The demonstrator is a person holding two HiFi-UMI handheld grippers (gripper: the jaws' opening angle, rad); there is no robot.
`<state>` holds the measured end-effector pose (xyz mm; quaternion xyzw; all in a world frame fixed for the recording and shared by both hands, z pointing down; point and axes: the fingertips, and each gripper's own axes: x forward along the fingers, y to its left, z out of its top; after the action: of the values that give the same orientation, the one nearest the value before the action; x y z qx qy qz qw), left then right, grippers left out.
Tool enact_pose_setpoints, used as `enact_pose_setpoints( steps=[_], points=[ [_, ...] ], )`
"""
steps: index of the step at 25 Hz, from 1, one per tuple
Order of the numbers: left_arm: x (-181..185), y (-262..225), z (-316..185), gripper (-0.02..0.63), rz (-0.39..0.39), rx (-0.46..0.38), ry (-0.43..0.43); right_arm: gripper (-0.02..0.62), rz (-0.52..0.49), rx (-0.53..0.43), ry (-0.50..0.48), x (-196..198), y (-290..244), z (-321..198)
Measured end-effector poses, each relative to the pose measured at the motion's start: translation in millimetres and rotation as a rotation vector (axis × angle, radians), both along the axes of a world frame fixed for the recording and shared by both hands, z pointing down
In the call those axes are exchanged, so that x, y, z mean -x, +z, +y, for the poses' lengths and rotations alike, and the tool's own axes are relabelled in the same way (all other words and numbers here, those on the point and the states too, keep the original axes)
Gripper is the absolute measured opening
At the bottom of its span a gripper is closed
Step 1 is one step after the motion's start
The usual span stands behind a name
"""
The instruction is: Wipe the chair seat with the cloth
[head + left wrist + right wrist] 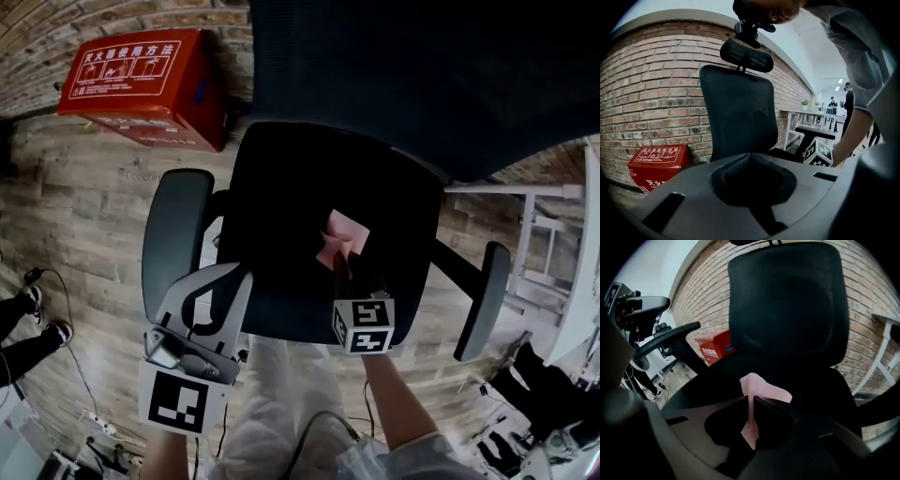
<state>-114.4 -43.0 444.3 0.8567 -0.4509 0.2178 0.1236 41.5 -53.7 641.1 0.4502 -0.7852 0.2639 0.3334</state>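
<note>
Right tool (750,401): jaws clamped on a thin pink cloth (341,238), with one fold pinched between them. The cloth is over the black office chair seat (291,197), right of centre; can't tell if it touches the seat. Left tool (751,155): jaws closed together, nothing in them, at the seat's front-left edge beside the grey armrest (175,239). A red box (141,80) is on the floor by the brick wall.

l gripper (750,158) jaws together, empty; chair (736,112) ahead, red box (658,164) left.
</note>
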Motion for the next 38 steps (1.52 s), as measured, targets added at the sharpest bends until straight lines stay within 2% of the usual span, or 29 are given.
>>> enact_pose_setpoints(
  steps=[10, 19, 25, 32, 38],
  points=[
    [44, -7, 12, 0.018, 0.052, 0.012, -0.184, 0.052, -0.091, -0.001, -0.189, 92, -9, -3],
    [78, -17, 22, 0.018, 0.051, -0.013, -0.259, 0.052, -0.143, 0.005, -0.369, 164, -18, 12],
    [88, -15, 27, 0.018, 0.049, -0.012, -0.284, 0.052, -0.174, 0.022, -0.475, 202, -21, 36],
    [91, -14, 28, 0.018, 0.049, -0.011, -0.287, 0.052, -0.203, 0.052, -0.503, 220, -23, 59],
    [84, -13, 25, 0.018, 0.053, -0.011, -0.269, 0.052, -0.198, 0.095, -0.445, 205, -16, 76]
  ],
)
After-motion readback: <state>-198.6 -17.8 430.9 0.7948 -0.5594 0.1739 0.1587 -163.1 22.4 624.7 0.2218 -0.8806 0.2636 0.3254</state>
